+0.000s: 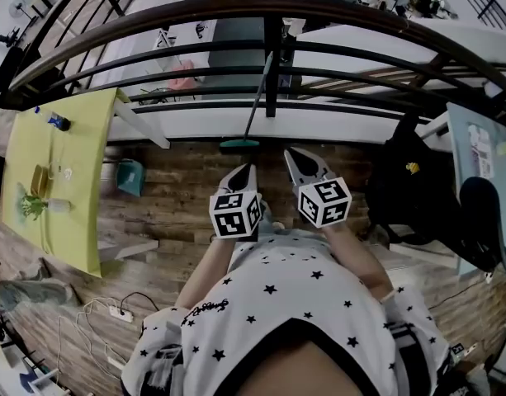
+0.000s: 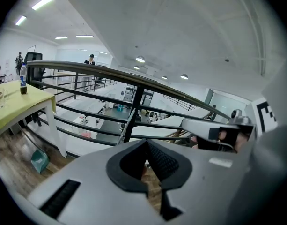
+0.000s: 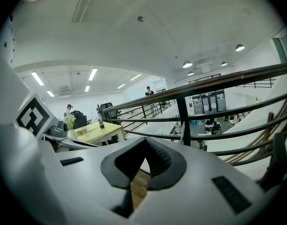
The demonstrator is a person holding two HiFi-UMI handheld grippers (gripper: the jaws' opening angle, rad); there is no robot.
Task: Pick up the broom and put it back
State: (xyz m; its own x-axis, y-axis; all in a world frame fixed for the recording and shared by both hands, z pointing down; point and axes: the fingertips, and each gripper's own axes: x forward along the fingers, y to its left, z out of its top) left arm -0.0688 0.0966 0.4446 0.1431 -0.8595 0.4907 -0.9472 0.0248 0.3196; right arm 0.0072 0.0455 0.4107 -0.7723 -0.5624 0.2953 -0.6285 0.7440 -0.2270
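The broom [image 1: 251, 120] leans against the black railing [image 1: 236, 11]. Just short of it hover the left gripper [image 1: 248, 169] and right gripper [image 1: 295, 157], both with jaws closed and empty.

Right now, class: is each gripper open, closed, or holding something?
Left gripper: closed, holding nothing.
Right gripper: closed, holding nothing.
The broom leans on the railing, touched by neither.
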